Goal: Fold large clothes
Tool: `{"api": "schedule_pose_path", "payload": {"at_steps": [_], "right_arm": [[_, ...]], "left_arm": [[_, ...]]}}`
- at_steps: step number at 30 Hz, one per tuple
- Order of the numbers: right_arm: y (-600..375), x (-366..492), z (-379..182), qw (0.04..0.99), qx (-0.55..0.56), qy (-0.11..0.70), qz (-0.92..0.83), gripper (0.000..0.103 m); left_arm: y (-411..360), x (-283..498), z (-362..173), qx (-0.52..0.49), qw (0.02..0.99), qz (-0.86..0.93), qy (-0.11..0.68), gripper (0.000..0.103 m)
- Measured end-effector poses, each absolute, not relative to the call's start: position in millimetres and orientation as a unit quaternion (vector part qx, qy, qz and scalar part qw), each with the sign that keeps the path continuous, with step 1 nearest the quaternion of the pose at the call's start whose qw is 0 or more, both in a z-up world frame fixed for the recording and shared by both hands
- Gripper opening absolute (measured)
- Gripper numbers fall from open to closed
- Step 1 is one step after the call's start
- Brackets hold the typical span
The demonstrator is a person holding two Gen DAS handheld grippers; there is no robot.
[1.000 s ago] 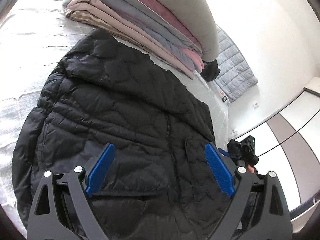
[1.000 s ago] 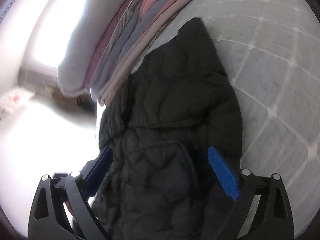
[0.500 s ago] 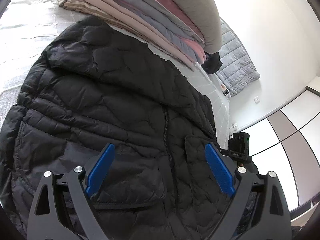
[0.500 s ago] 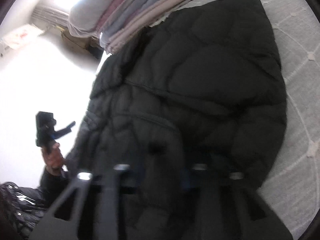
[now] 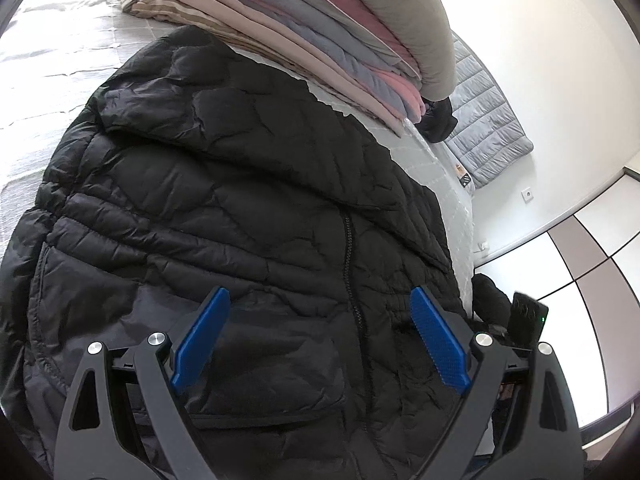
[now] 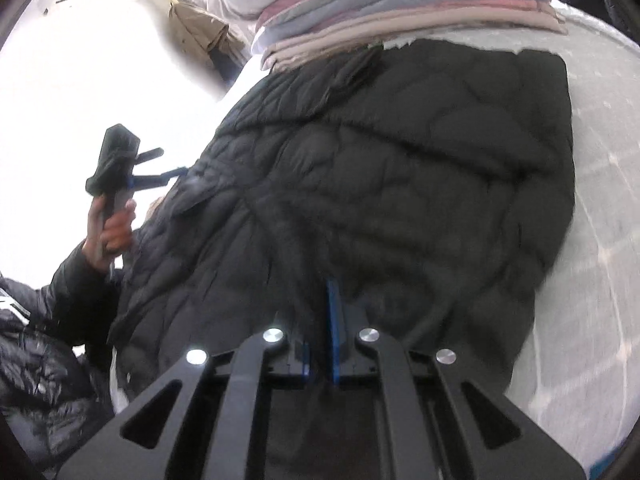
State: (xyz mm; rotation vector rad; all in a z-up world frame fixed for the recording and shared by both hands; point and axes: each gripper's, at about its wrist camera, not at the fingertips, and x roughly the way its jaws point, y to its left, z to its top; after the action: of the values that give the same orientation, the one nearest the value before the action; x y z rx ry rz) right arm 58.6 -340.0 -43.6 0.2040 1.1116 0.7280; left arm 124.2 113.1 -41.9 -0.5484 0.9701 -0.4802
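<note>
A black quilted jacket (image 5: 248, 208) lies spread front-up on a light grey bed (image 5: 48, 60), its zip running down the middle. My left gripper (image 5: 320, 324) is open and empty, its blue pads just above the jacket's lower front near a pocket. It also shows in the right wrist view (image 6: 160, 166), held at the jacket's left edge. My right gripper (image 6: 330, 300) is shut on the jacket's hem fabric (image 6: 360, 184), which bunches and pulls toward the closed blue pads.
A stack of folded blankets and quilts (image 5: 304, 28) sits at the head of the bed, touching the jacket's top; it also shows in the right wrist view (image 6: 400, 12). A grey quilted pad (image 5: 488, 128) leans on the white wall. The bed edge (image 5: 460, 200) runs along the right.
My right gripper has closed from wide open onto the jacket's hem and the fabric is now pulled taut. My left gripper stayed open and moved closer over the jacket.
</note>
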Motion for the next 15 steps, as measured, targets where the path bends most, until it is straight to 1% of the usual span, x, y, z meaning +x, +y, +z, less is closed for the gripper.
{"api": "schedule_pose_path", "payload": {"at_steps": [1,2,4,5,6,7,8,9,10,12,14,15], "right_arm": [[-345,52,-45,0.778,0.100,0.521,0.336,0.008],[-346,49,-46,0.773,0.109,0.525,0.338,0.012],[-354,38,-47,0.769,0.121,0.530,0.337,0.013],[-357,32,-46,0.765,0.130,0.531,0.342,0.021],[-359,30,-44,0.765,0.131,0.530,0.343,0.035],[-361,24,-40,0.763,0.136,0.528,0.348,0.044],[-361,19,-36,0.757,0.140,0.529,0.356,0.061],[-360,17,-32,0.756,0.136,0.530,0.359,0.069],[-361,11,-27,0.759,0.133,0.528,0.358,0.069],[-365,9,-16,0.762,0.160,0.512,0.364,0.069],[-371,10,1,0.775,0.199,0.472,0.370,0.069],[-371,14,8,0.780,0.218,0.453,0.372,0.072]], "left_arm": [[113,124,-42,-0.257,0.822,-0.225,0.456,0.088],[114,125,-42,-0.257,0.822,-0.224,0.456,0.088],[115,126,-43,-0.258,0.821,-0.224,0.457,0.088],[115,126,-43,-0.259,0.821,-0.223,0.457,0.088],[116,126,-43,-0.260,0.821,-0.223,0.456,0.088],[116,126,-42,-0.262,0.821,-0.223,0.455,0.088],[117,126,-42,-0.263,0.821,-0.224,0.454,0.088],[118,126,-41,-0.264,0.821,-0.224,0.453,0.088],[118,126,-40,-0.266,0.821,-0.225,0.452,0.088],[120,125,-39,-0.269,0.820,-0.228,0.450,0.088],[121,124,-37,-0.272,0.820,-0.232,0.447,0.088],[121,123,-36,-0.271,0.821,-0.233,0.445,0.088]]}}
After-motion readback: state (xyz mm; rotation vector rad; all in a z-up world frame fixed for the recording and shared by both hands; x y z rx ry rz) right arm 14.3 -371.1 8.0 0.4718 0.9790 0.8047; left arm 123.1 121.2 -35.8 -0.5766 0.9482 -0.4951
